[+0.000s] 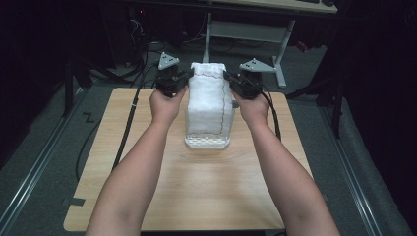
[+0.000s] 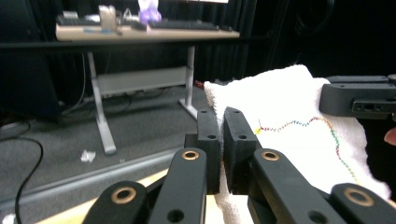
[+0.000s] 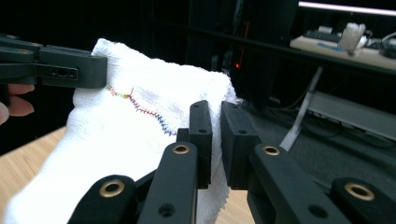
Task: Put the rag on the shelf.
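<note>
A white towel [image 1: 209,103] with a wavy rainbow stitch line hangs stretched above a white perforated basket [image 1: 206,143] on the wooden table [image 1: 147,172]. My left gripper [image 1: 186,78] is shut on the towel's upper left corner. My right gripper [image 1: 229,78] is shut on its upper right corner. In the left gripper view the black jaws [image 2: 221,126] pinch the towel [image 2: 289,102] edge, and the right gripper [image 2: 359,95] shows at the far corner. In the right gripper view the jaws [image 3: 216,119] clamp the towel [image 3: 140,135], with the left gripper [image 3: 56,67] opposite.
The basket stands at the table's middle, toward the far edge. A desk with metal legs [image 1: 281,49] stands on the grey floor behind the table. Black cables [image 1: 129,123] trail off the table's left side. Both forearms reach in from the near edge.
</note>
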`<state>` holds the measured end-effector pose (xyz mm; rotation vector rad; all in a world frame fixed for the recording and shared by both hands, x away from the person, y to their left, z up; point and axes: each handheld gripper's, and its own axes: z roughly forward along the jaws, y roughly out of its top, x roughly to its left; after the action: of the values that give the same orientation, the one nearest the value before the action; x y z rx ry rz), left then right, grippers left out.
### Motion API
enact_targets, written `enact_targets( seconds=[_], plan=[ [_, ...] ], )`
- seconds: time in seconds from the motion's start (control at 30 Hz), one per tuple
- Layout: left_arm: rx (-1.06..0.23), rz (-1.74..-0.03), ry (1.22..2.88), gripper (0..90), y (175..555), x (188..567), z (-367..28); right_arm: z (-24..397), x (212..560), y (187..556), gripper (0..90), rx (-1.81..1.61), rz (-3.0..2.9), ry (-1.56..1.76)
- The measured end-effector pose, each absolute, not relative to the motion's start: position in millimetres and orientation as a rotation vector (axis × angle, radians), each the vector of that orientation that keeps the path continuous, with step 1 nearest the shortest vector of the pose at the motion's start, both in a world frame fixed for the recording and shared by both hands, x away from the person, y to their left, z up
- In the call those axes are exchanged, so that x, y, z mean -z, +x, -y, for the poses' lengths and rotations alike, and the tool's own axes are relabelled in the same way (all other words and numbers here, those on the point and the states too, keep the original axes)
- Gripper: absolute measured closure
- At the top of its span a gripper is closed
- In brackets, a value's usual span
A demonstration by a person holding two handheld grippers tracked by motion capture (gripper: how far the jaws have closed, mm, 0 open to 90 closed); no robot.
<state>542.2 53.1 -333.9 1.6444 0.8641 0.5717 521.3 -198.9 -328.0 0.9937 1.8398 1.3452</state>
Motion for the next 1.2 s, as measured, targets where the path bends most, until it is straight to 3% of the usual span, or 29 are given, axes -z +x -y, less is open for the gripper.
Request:
enact_targets(
  seconds=[0.4, 0.5, 0.6, 0.93, 1.2],
  plan=[
    [-0.461, -0.962, 1.773, 85.4, 559.7, 373.7, -48.1, 200.7, 365.5, 546.6, 80.8, -1.271, -1.988, 1.139],
    [-0.432, -0.968, 1.78, 70.3, 560.5, 377.2, -47.4, 203.5, 368.6, 547.8, 72.7, -1.296, -1.984, 1.158],
    [-0.422, -0.976, 1.741, 64.9, 559.0, 374.6, -50.3, 204.7, 367.2, 546.9, 71.6, -1.307, -1.972, 1.15],
    [-0.469, -0.97, 1.722, 63.7, 545.9, 368.0, -55.5, 204.9, 367.3, 538.8, 72.8, -1.282, -1.988, 1.134],
    [-0.528, -0.953, 1.72, 61.2, 510.8, 372.3, -72.4, 210.0, 367.5, 515.4, 69.1, -1.266, -1.987, 1.094]
  ],
)
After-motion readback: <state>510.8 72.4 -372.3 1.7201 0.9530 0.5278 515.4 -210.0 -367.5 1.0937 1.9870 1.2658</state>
